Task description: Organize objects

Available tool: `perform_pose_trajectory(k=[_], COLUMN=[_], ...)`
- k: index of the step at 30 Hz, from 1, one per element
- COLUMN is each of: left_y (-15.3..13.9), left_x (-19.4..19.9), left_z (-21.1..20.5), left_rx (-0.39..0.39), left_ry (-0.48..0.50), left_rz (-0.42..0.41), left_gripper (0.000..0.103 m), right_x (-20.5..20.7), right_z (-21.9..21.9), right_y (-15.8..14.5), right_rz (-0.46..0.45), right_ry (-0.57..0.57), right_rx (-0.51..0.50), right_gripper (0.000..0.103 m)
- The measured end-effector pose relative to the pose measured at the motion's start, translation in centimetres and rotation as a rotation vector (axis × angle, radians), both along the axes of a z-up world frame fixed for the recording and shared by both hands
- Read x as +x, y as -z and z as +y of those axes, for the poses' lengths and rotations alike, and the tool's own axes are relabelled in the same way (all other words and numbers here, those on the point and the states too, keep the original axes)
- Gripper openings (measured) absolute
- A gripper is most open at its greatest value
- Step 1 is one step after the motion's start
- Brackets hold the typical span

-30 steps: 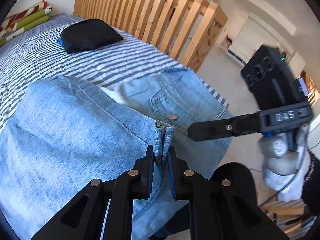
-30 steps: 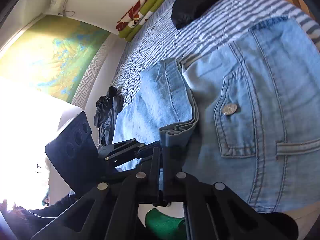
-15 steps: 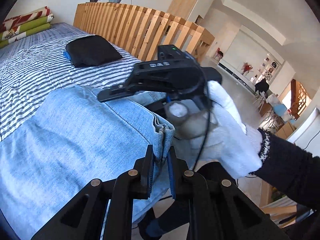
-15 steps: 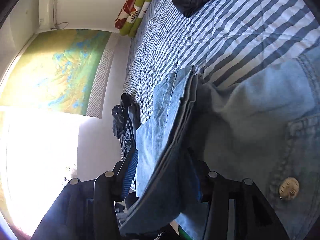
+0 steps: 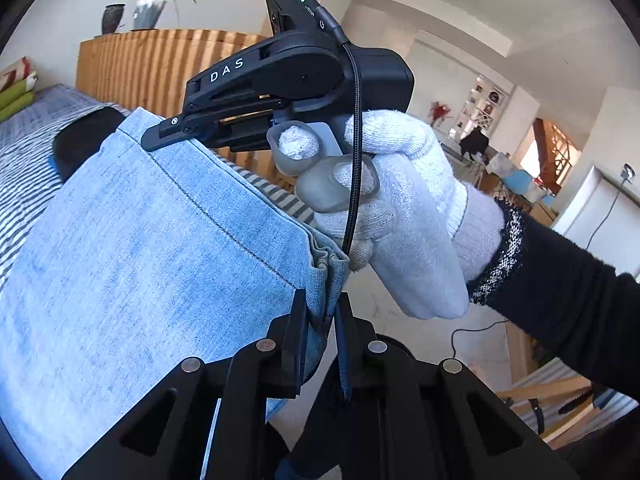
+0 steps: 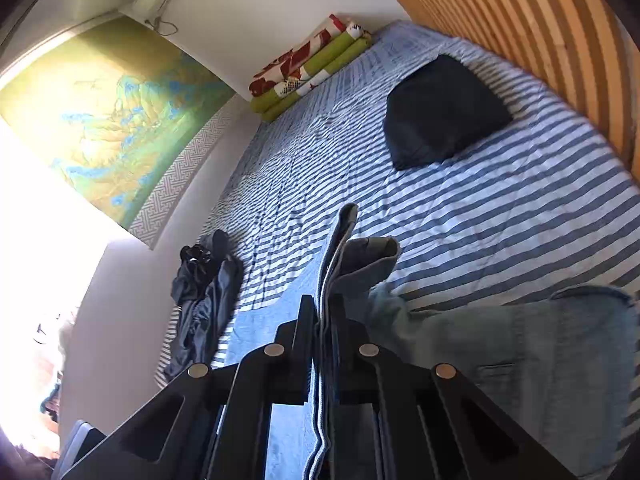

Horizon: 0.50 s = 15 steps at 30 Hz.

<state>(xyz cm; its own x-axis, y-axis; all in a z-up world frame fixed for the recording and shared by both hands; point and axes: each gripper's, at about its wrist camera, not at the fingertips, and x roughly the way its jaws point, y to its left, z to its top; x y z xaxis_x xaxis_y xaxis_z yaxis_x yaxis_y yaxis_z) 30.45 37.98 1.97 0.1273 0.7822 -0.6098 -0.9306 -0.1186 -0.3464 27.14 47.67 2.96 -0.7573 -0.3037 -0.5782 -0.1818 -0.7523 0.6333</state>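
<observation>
Pinching the folded light-blue denim jeans (image 5: 152, 264) at its corners, I am clamping both left gripper (image 5: 320, 320) and right gripper (image 6: 322, 312) above the striped bed (image 6: 500, 208).

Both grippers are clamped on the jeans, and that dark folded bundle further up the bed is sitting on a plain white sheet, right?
Not plain white: the right wrist view shows the dark bundle on a blue-and-white striped sheet. Both the left gripper and right gripper are clamped on the jeans.
</observation>
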Motion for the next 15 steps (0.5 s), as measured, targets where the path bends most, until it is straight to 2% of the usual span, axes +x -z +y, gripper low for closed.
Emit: perform_pose_trajectory(k=[3,8,11,13,15], left_y=[1.9,5.5,6.2,6.3,6.7], left_x=[0.9,2.4,2.2,2.3,2.5], left_z=[3.3,7.3,8.2,8.4,9.0], left_rx=[-0.039,-0.124,-0.139,-0.134,-0.143], left_ry=[0.059,0.102,0.109,0.124,0.129], left_rz=[-0.022,0.001,-0.029,-0.021,-0.019], left_gripper=[0.013,0.013,0.013,0.013,0.013], right_x=[2.4,4.6,5.0,5.4,5.6], right_z=[2.6,6.7,7.9,8.2,8.2], right_y=[0.0,5.2,7.0,6.8,6.3], right_rz=[-0.045,-0.184,-0.207,-0.191,-0.195], right_ry=[0.062,0.158,0.181,0.187,0.176], right_rx=[0.042,0.035,0.010,0.007,0.053], right_gripper=[0.006,0.006,0.006,0.006,0.006])
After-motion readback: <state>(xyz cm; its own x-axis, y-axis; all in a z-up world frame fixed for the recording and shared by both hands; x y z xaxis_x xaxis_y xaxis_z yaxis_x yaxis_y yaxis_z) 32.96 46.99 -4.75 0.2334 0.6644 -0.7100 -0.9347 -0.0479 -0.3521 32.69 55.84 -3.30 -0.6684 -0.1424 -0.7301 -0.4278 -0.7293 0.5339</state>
